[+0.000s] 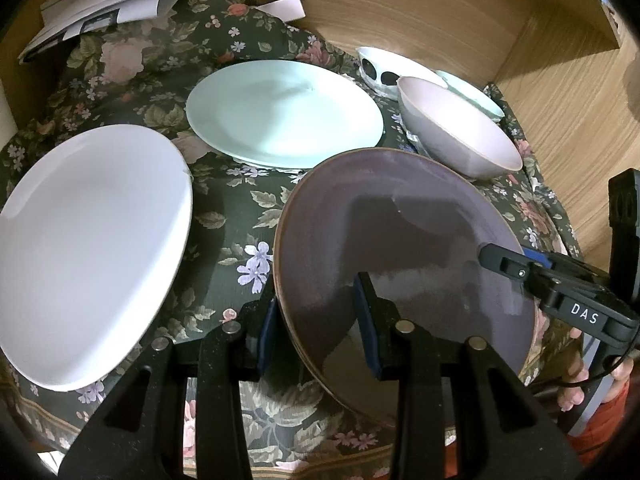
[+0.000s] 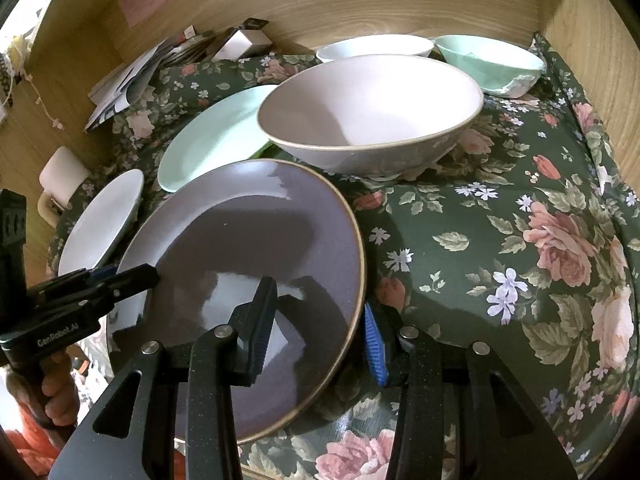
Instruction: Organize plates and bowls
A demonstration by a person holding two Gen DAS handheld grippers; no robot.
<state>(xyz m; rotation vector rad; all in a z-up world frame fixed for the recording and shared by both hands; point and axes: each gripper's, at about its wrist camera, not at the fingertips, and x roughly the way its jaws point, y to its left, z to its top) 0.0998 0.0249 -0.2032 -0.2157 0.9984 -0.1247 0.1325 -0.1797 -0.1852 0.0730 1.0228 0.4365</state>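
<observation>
So the purple plate [image 1: 400, 264] is straddled from both sides at the near edge of the desk. The left gripper [image 1: 318, 328] is set over the plate's left rim, one finger under or outside the rim, the other above the plate face; the jaws look spread with a gap around the rim, so it's read as released rather than clamped, though contact on the outer pad can't be made out. The right gripper [image 2: 320, 332] is placed the same way on the plate's right rim: one finger over the face, the blue-padded finger [image 2: 374, 344] outside the edge, jaws spread, nothing pinched. Both tools are pointed forward toward the back wall and angled down at the plate.

The plate is round, so no long axis can really be given. It's seen face up, and in the left view it looks tipped, right side higher, but whether it's lifted off the flowered cloth [image 2: 500, 220] can't be told.

Behind it, toward the back right, a pink bowl [image 2: 368, 108] is sat upright on the cloth, with a white bowl [image 2: 374, 46] and a green bowl [image 2: 488, 60] near the back edge. A green plate [image 1: 284, 114] is laid mid-desk and a white plate [image 1: 88, 256] at the left edge. Papers [image 1: 116, 4] are piled in the back left corner.
</observation>
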